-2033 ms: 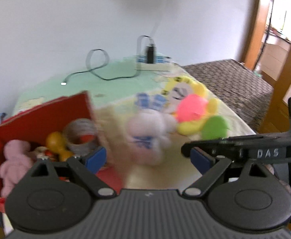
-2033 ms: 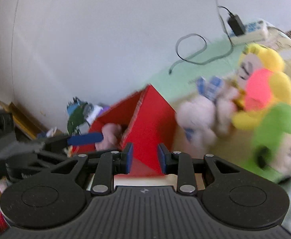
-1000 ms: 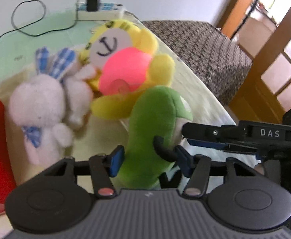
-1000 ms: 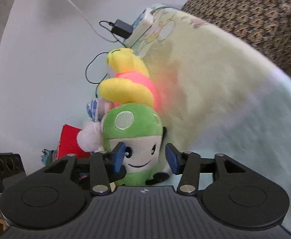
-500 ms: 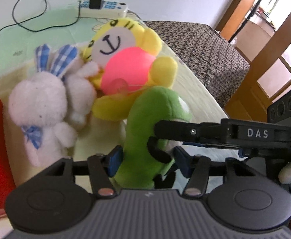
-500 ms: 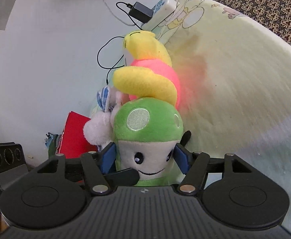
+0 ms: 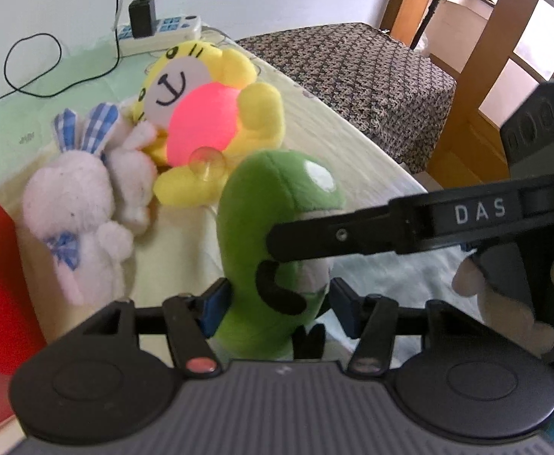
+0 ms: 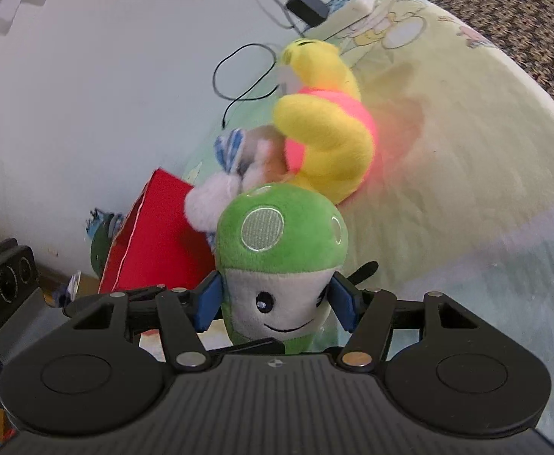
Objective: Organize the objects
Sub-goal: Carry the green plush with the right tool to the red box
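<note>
Green mushroom plush (image 8: 280,265), seen from two sides. In the right wrist view it fills the lower centre of the frame: a green cap with pale round patches above a white face with black eyes and a thin smile. The right hand-held gripper (image 8: 275,303) has its blue pads (image 8: 208,299) against both sides of the face, grasping the plush. In the left wrist view the plush (image 7: 273,227) stands upright at lower centre, its green back and a black limb showing. The left hand-held gripper (image 7: 277,305) brackets its lower body; its left pad touches the fabric, its right pad stands just apart, so the grip is loose at most. The right hand-held gripper's black arm, marked DAS, crosses the plush from the right edge.

Compared with half a second ago, both pairs of fingers sit tighter on the plush, which is larger in both views.

Behind it, on the pale bedsheet (image 7: 352,159), lie a white rabbit plush (image 7: 72,204) at centre left and a yellow plush (image 7: 208,113) with a pink belly, touching each other. A red box (image 8: 151,235) occupies the left. A power strip (image 7: 163,34) with a black adapter lies at the upper left, by the wall.
</note>
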`<state>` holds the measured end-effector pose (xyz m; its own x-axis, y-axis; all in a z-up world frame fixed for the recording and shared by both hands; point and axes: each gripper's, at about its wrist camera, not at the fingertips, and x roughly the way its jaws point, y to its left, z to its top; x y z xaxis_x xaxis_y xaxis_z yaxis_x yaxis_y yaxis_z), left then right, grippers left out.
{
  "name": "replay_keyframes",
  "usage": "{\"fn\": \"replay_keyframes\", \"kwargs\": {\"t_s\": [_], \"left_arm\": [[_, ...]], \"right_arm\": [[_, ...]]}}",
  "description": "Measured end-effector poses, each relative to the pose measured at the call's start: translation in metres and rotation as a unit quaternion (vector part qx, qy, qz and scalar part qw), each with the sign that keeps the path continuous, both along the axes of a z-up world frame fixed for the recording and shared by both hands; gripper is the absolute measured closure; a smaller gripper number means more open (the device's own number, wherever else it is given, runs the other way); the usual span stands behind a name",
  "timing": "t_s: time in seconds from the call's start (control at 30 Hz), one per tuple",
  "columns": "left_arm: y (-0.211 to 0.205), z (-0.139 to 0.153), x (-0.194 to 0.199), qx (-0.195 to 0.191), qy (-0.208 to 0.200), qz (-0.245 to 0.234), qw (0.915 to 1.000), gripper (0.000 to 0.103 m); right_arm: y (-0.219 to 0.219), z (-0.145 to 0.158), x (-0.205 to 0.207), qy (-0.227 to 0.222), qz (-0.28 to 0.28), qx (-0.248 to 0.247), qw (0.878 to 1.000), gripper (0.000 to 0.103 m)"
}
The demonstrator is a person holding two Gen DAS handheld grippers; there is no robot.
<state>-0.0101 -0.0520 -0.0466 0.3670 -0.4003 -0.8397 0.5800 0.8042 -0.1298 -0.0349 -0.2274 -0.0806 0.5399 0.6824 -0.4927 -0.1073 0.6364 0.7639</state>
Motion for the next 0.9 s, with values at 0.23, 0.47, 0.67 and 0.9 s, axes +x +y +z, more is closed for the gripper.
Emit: {"fn": "replay_keyframes", "kwargs": {"t_s": [0.23, 0.47, 0.67, 0.9], "left_arm": [[0.024, 0.014, -0.014, -0.010, -0.018, 0.014, 0.9997, 0.046], [0.063, 0.044, -0.028, -0.032, -0.053, 0.021, 0.9979, 0.046], [0.104, 0.075, -0.034, -0.059, -0.093, 0.022, 0.9937, 0.046], [0.159, 0.100, -0.037, -0.082, -0.131, 0.025, 0.9877, 0.046]], "right_arm": [[0.019, 0.015, 0.000, -0.016, 0.030, 0.001, 0.999, 0.040], [0.054, 0.046, 0.001, -0.057, 0.034, 0.001, 0.998, 0.040], [0.086, 0.076, -0.001, -0.094, 0.022, 0.012, 0.995, 0.040], [0.138, 0.109, 0.003, -0.145, 0.022, 0.011, 0.989, 0.040]]}}
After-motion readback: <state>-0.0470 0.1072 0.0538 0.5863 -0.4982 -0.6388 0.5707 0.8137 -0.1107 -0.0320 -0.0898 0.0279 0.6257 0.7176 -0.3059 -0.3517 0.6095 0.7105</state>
